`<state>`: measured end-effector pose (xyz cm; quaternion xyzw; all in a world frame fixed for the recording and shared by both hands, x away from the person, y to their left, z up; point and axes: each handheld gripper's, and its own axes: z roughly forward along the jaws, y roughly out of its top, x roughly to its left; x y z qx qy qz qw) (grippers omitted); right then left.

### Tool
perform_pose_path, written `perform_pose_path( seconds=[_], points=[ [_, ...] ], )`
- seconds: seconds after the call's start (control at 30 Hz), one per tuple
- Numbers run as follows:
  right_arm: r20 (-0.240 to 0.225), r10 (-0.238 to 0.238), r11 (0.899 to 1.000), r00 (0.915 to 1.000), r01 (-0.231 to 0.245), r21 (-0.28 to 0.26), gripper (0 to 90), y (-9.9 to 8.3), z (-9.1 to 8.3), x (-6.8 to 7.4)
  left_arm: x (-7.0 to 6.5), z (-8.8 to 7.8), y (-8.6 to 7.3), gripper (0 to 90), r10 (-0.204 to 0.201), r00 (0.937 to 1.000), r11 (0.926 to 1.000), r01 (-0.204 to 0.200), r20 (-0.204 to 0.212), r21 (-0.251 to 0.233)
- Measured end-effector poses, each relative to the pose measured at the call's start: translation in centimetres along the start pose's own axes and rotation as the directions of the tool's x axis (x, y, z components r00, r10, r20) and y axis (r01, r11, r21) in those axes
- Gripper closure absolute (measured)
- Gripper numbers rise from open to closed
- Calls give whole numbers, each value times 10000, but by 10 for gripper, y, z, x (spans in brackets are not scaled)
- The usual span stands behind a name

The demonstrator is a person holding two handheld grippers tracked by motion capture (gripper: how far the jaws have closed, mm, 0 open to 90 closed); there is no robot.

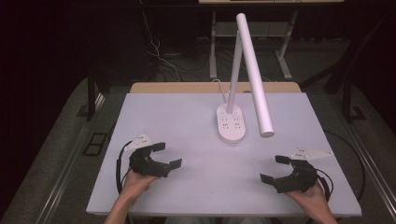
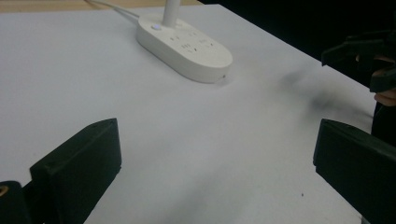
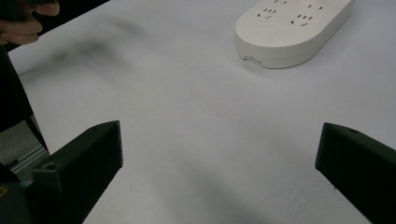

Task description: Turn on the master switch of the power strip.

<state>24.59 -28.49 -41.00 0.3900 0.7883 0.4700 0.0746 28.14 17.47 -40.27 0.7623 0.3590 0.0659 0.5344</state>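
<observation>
A white desk lamp [image 1: 250, 70] stands on an oval white base [image 1: 231, 122] with sockets, at the middle of the white table [image 1: 187, 116]; its tube head slants down to the right. The base also appears in the left gripper view [image 2: 187, 46] and the right gripper view [image 3: 289, 28]. My left gripper [image 1: 167, 155] rests at the table's front left, open and holding nothing. My right gripper [image 1: 274, 168] rests at the front right, open as well. Each set of jaws stands wide apart over bare table [image 2: 210, 154] [image 3: 219, 154].
A white cable [image 1: 218, 86] runs from the lamp base over the table's far edge. Behind the table stand desk legs and loose cables on a dark floor. The other hand's gripper [image 2: 369, 56] shows at the right edge of the left gripper view.
</observation>
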Motion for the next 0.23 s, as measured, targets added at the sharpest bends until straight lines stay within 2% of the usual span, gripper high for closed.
perform_pose_path(
  seconds=[0.03, 0.13, 0.2, 0.23],
  points=[
    [5, 18, 10000, 10000, -18, 13, 3, 0, 0, 0, 0, -1, -4, 0, -94, 10000, 9999, 94, 13, 41],
    [0, 29, 10000, 10000, -29, 4, 2, 0, 0, 0, -2, 0, -13, 1, -121, 9999, 9998, 120, 10, 180],
    [-1, 20, 10000, 10000, -20, -4, 3, 0, 0, 1, -2, -1, -15, 1, 3, 10000, 9995, -3, 12, 309],
    [-5, 8, 10000, 10000, -8, -4, 2, 0, 0, 1, -2, 0, -17, 1, -87, 10000, 9995, 86, 31, 288]
  ],
)
